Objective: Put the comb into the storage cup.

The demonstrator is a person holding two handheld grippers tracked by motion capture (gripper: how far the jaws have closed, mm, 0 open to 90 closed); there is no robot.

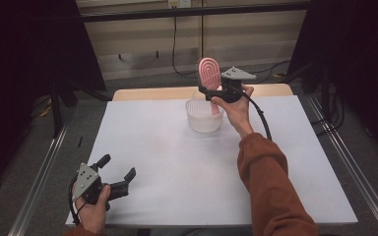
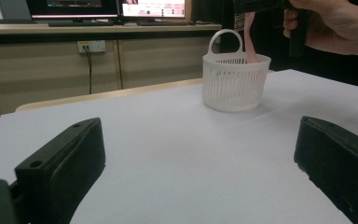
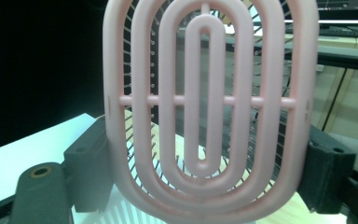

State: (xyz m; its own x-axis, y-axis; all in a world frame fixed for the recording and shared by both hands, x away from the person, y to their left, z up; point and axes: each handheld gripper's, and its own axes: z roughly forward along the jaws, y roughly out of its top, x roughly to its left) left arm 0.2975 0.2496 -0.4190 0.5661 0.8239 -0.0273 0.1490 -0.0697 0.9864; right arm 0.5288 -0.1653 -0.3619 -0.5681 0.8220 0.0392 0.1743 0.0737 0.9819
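A pink hairbrush [image 1: 209, 73] with an oval vented head stands upright above a small white slatted basket [image 1: 204, 116] at the far middle of the table. My right gripper [image 1: 212, 92] is shut on the brush just under its head, and the handle reaches down into the basket [image 2: 235, 81]. In the right gripper view the brush head [image 3: 209, 107] sits between both black jaws. My left gripper [image 1: 116, 170] rests open near the table's front left corner, nothing between its jaws. In the left gripper view the pink handle [image 2: 250, 37] drops into the basket.
A white sheet [image 1: 167, 162] covers the table, whose wooden edge [image 1: 152, 92] shows at the back. Metal rails [image 1: 39, 177] run along both sides. Monitors [image 2: 112, 7] and a bench stand beyond the table. A black cable [image 1: 262, 118] trails from my right gripper.
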